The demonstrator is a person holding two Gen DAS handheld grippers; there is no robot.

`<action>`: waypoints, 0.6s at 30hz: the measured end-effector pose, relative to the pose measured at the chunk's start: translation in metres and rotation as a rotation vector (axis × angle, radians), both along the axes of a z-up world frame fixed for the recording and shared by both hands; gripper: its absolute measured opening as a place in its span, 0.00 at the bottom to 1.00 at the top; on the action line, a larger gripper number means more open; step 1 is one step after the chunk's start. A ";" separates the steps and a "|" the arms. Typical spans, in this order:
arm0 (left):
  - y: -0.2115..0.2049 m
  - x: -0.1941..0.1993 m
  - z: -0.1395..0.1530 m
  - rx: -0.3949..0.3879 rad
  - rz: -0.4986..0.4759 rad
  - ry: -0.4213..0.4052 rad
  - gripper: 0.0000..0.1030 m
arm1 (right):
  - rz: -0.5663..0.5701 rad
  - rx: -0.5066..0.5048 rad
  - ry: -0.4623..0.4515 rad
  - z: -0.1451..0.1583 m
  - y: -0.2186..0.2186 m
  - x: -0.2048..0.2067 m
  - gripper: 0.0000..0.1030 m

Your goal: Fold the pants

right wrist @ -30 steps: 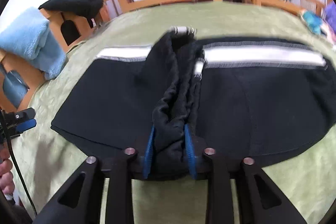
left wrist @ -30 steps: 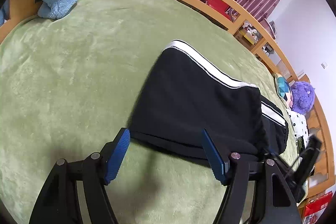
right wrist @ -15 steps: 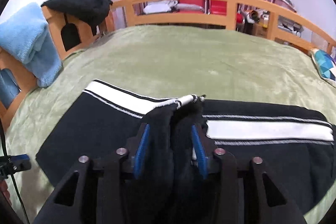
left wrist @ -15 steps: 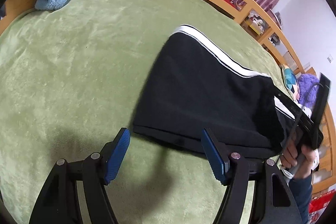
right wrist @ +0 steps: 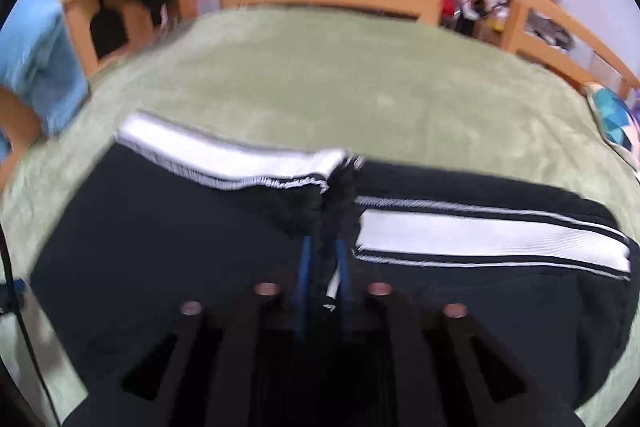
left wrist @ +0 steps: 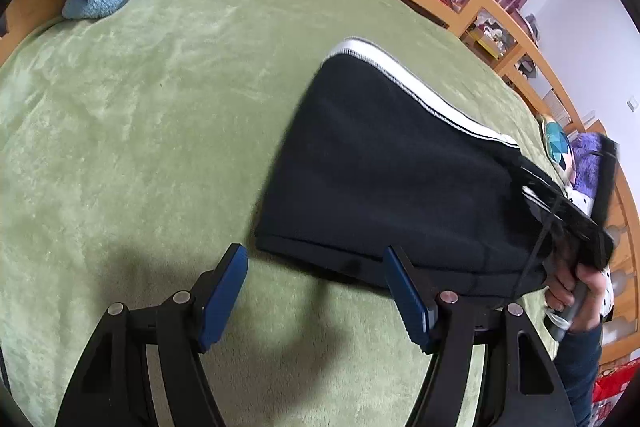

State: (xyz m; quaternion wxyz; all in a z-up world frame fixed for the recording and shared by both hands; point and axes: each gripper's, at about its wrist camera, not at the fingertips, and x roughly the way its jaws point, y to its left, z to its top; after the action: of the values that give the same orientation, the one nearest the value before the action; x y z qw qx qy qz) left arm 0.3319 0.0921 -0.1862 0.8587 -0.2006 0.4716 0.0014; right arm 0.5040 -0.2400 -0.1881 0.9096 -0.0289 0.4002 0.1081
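At the centre of the right wrist view, the right claw (right wrist: 322, 263) pinches the black track pants (right wrist: 160, 247) lying lengthwise across the green bed (right wrist: 320, 75); the left claw (left wrist: 314, 291), wide and empty, waits beside their lower-left hem.

Black pants (left wrist: 400, 179) with a white side stripe (right wrist: 480, 239) lie folded flat on a green blanket, one bunched part raised
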 end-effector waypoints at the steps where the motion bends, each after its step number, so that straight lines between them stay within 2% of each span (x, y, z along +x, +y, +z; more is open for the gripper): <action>1: 0.001 0.000 0.001 0.001 0.002 -0.005 0.66 | -0.001 0.022 -0.031 0.008 -0.003 -0.008 0.20; 3: 0.005 -0.001 0.001 0.000 0.017 -0.006 0.66 | -0.004 0.040 -0.066 0.016 -0.002 -0.024 0.20; 5: 0.009 -0.001 0.002 -0.016 0.032 -0.009 0.66 | 0.046 0.057 -0.043 0.009 0.007 -0.039 0.20; 6: 0.010 -0.001 0.001 -0.024 0.039 -0.006 0.66 | 0.069 0.040 -0.011 -0.002 0.013 -0.043 0.19; 7: 0.011 -0.001 0.001 -0.031 0.041 -0.006 0.66 | 0.062 -0.031 0.025 -0.019 0.020 -0.045 0.19; 9: 0.011 -0.001 0.002 -0.035 0.045 -0.009 0.66 | 0.014 -0.114 0.048 -0.040 0.024 -0.049 0.18; 11: 0.009 -0.002 0.002 -0.037 0.037 -0.012 0.66 | 0.006 -0.078 0.041 -0.035 0.017 -0.061 0.18; 15: 0.006 0.000 -0.002 -0.050 0.023 -0.008 0.66 | -0.055 0.037 -0.015 -0.004 -0.009 -0.097 0.20; 18: 0.004 0.001 -0.008 -0.079 0.023 0.014 0.66 | 0.004 0.079 -0.028 -0.006 -0.006 -0.125 0.30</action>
State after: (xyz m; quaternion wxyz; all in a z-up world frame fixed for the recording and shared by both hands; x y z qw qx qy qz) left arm 0.3326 0.0961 -0.1945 0.8467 -0.2396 0.4751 -0.0057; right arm 0.3791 -0.2458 -0.1945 0.9152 0.0047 0.3829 0.1252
